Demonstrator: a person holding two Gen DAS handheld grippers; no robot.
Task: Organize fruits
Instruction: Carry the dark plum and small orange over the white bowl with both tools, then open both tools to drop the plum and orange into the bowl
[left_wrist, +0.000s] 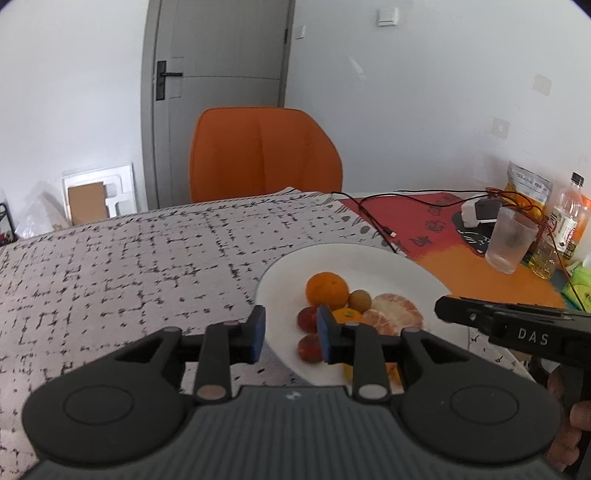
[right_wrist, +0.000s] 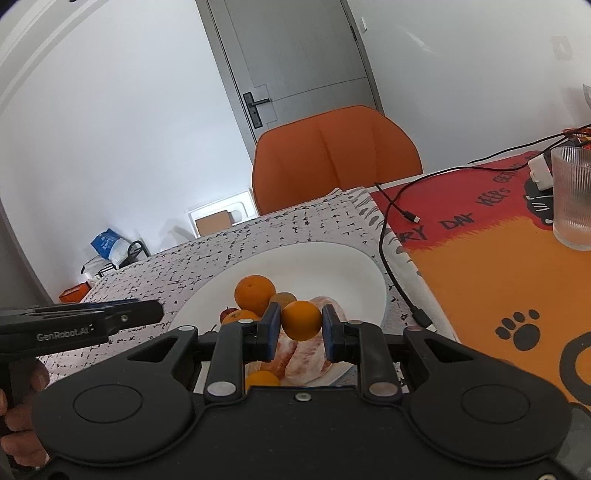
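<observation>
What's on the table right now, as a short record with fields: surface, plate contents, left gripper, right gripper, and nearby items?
surface: table under a black-and-white patterned cloth
plate: white plate holding a whole orange, peeled citrus segments, a small brown fruit and small red fruits
left gripper: left gripper, jaws apart, nothing between the pads
right gripper: right gripper, shut on a small orange fruit above the plate
nearby: ribbed glass, black cable, orange chair
</observation>
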